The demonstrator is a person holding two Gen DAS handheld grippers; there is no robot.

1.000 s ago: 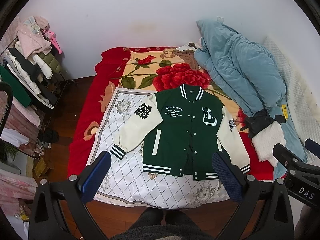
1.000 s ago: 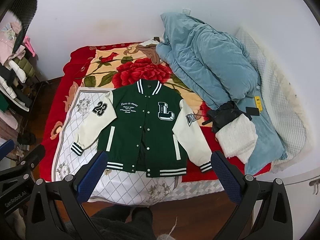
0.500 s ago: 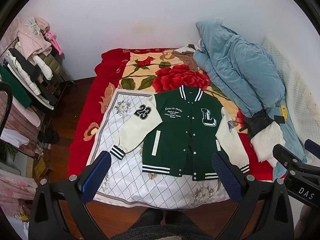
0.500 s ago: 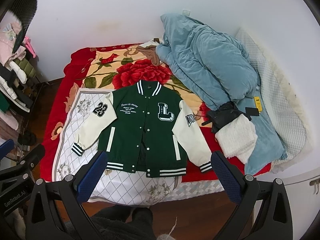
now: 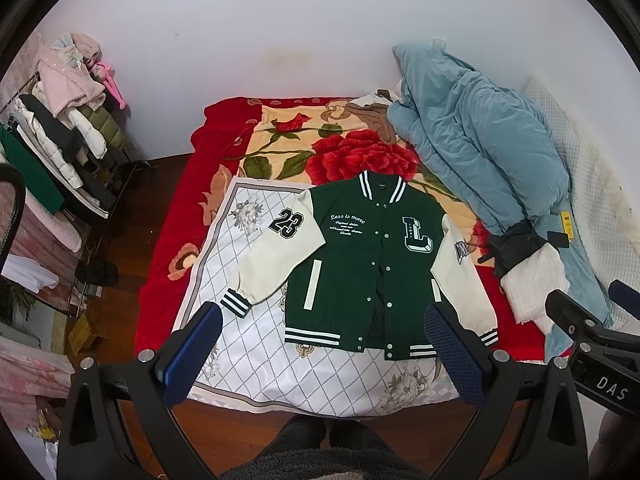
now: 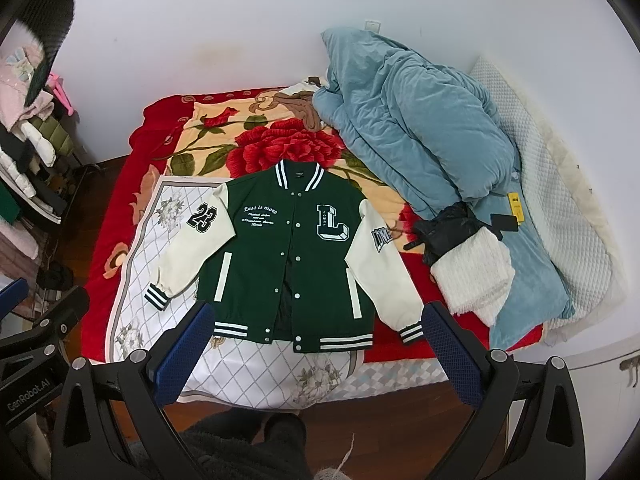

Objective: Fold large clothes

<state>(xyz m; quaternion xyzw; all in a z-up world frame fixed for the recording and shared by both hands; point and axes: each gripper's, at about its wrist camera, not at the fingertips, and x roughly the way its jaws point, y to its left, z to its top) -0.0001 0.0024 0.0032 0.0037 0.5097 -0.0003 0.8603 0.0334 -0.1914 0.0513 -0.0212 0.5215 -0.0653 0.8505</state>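
Nothing has shifted since the earlier frames bar a slight drift of both views; jacket [image 5: 368,264] unmoved. Item: green varsity jacket, cream sleeves, front up, spread flat on white diamond-pattern cloth [image 5: 244,304], collar at 12 o'clock, hem at 6. Beneath: red rose blanket [image 5: 344,152]. At 2 o'clock: heaped blue duvet [image 6: 420,128]. At 3 o'clock: white fleece bundle [image 6: 476,272], black item on top. At 9 o'clock: clothes rack [image 5: 60,140]. Left gripper [image 5: 324,356] and right gripper [image 6: 316,350]: jaws wide apart, empty, above the bed's near edge.
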